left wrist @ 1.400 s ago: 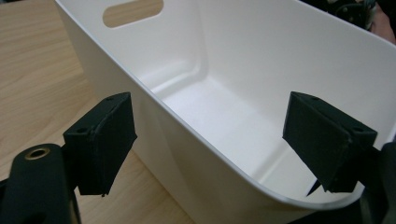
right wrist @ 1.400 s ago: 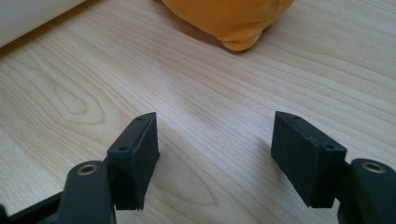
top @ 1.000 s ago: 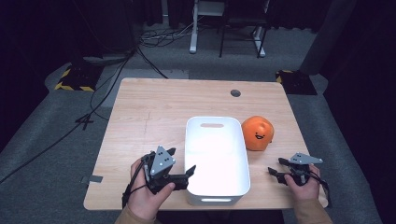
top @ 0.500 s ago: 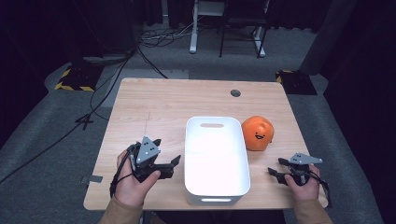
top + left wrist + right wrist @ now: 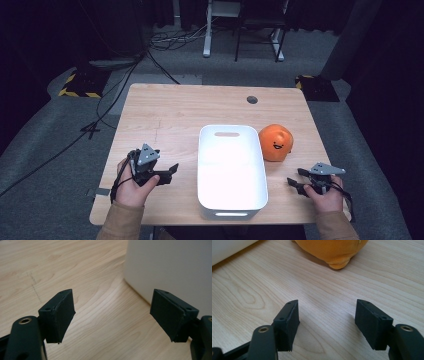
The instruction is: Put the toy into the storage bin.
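High view, left gripper point(image 5: 169, 173) pulled back left from white bin point(image 5: 231, 200), jaws apart, right gripper point(image 5: 298, 178) unmoved, open, near orange plush point(image 5: 275, 142)

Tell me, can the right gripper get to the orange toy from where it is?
Probably yes. The right gripper is open, and bare table lies between it and the orange toy, which sits beside the tub.
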Motion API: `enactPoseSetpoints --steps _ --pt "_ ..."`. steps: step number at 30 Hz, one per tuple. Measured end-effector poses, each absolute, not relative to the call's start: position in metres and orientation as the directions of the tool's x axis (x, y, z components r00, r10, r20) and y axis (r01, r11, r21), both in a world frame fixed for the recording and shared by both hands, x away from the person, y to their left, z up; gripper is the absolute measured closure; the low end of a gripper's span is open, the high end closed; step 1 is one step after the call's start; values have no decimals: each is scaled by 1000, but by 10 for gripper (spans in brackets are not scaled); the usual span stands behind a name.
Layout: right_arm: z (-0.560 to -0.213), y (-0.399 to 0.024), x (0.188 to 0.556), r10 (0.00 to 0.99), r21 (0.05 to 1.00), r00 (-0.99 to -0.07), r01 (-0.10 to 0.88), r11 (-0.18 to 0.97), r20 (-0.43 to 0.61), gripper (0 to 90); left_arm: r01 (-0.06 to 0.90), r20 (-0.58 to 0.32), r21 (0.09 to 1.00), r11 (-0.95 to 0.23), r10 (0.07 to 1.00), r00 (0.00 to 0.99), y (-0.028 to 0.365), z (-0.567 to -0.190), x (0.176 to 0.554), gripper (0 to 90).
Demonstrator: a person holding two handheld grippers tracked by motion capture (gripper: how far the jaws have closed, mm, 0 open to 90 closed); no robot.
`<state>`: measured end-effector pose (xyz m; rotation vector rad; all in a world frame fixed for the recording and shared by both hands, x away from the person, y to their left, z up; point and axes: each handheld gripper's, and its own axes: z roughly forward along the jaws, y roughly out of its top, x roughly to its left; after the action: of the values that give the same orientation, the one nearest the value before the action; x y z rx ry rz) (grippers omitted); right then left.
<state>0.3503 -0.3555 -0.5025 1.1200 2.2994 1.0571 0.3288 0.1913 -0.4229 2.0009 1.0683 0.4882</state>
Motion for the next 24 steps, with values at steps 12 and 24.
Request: enactPoseSetpoints --steps 12,24 --pt "-502 -355 349 775 764 -632 498 409 -4 417 633 -49 701 -329 863 503 220 -465 348 198" --pt "-502 -356 349 774 763 -633 496 414 -8 417 652 -28 677 -341 874 486 242 -490 356 193"
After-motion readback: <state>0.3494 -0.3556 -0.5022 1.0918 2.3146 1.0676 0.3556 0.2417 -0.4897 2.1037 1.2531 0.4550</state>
